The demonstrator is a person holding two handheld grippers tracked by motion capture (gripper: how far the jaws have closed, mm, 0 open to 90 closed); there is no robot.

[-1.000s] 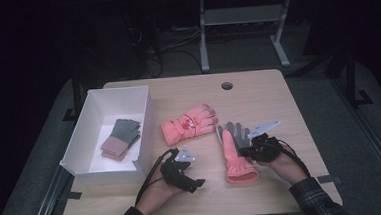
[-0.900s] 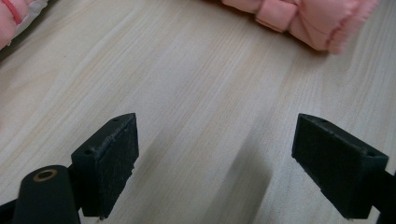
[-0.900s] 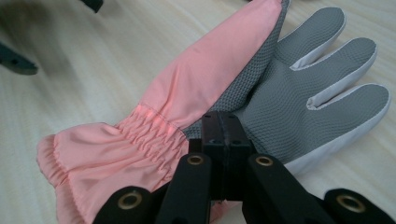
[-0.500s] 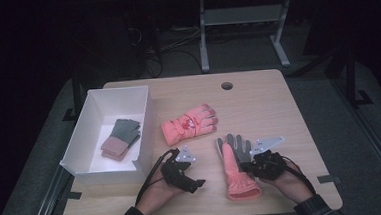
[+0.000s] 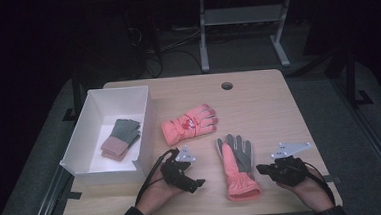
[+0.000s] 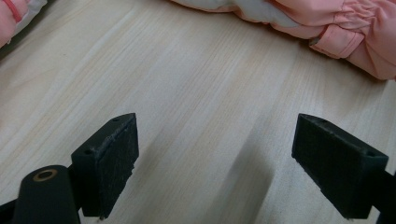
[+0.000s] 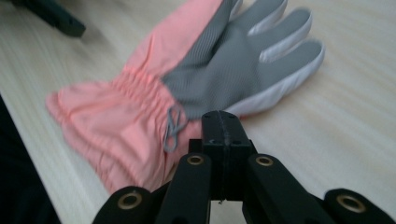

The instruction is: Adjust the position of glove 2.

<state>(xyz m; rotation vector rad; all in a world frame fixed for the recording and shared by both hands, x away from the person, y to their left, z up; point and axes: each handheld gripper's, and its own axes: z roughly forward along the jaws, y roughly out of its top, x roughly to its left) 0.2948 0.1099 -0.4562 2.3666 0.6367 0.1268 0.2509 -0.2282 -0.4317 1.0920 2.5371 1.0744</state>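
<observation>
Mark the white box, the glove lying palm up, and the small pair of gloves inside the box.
white box [image 5: 144, 125], high view, right wall.
palm-up glove [image 5: 240, 157], high view, grey palm.
small pair of gloves [image 5: 125, 132], high view, grey part.

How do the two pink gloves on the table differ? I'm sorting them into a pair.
The near glove lies palm up, showing a grey palm, with its fingers pointing away from the person; the far glove shows its all-pink back, with its fingers pointing toward the table's right. The near glove lies between the two hand-held grippers; the far one sits nearer the white box. Both are pink with gathered cuffs.
</observation>
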